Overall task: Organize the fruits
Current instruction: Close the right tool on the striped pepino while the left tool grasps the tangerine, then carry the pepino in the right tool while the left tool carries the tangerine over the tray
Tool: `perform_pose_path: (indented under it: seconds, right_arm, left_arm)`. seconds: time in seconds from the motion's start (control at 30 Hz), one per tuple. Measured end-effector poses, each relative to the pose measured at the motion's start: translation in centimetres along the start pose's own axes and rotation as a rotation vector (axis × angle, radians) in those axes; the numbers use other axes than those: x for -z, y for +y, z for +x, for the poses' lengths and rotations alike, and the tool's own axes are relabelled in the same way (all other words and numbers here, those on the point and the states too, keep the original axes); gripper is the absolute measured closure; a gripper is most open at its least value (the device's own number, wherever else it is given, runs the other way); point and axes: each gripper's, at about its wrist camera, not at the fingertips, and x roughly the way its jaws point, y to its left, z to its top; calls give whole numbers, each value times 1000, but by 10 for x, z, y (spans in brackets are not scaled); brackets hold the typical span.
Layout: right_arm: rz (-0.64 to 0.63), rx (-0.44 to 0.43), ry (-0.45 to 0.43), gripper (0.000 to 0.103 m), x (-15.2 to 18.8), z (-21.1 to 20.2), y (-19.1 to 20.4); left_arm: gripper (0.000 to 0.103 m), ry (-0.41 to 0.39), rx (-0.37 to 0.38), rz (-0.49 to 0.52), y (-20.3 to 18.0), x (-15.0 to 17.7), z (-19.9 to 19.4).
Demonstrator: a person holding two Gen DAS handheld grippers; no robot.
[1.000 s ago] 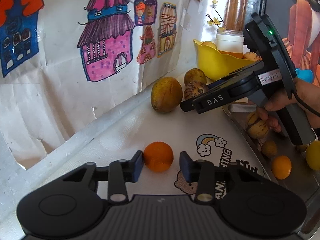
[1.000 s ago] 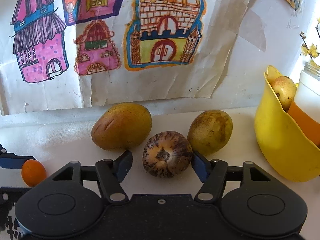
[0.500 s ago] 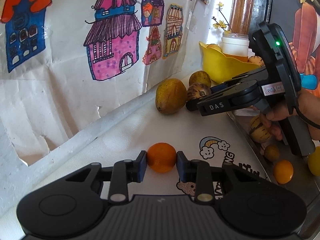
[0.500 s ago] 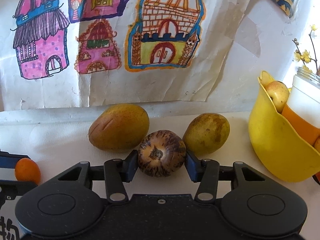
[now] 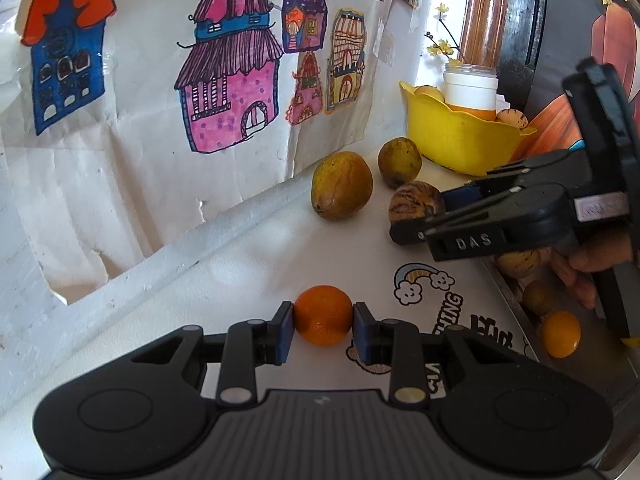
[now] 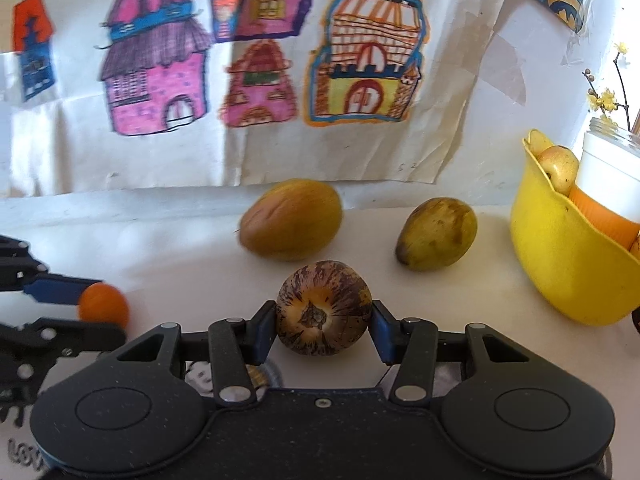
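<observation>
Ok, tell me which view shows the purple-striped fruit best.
The right wrist view: the purple-striped fruit sits centred and close between the right gripper fingers, stem end facing the camera. In the left wrist view it is farther off, and the right gripper partly covers it.

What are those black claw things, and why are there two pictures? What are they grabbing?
They are not robots. A person holds a hand-held gripper in each hand, like big tongs, and each one carries a camera looking out along its two fingers. So each picture is what one gripper sees.

The left hand-held gripper is squeezed shut on a small orange. The right hand-held gripper is shut on a purple-striped fruit.

On the white table two yellow-brown fruits lie loose near a yellow bowl. A metal tray at the side already holds a few fruits.
</observation>
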Motion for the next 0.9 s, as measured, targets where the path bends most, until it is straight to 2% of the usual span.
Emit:
perform_pose_path:
  seconds: [0.47, 0.9]
  right_arm:
    - [93, -67, -63, 53, 26, -66, 12]
    - [125, -34, -160, 52, 61, -164, -5]
  left_arm:
    - [69, -17, -3, -9, -10, 6, -31]
    - [69, -70, 14, 44, -50, 2, -77]
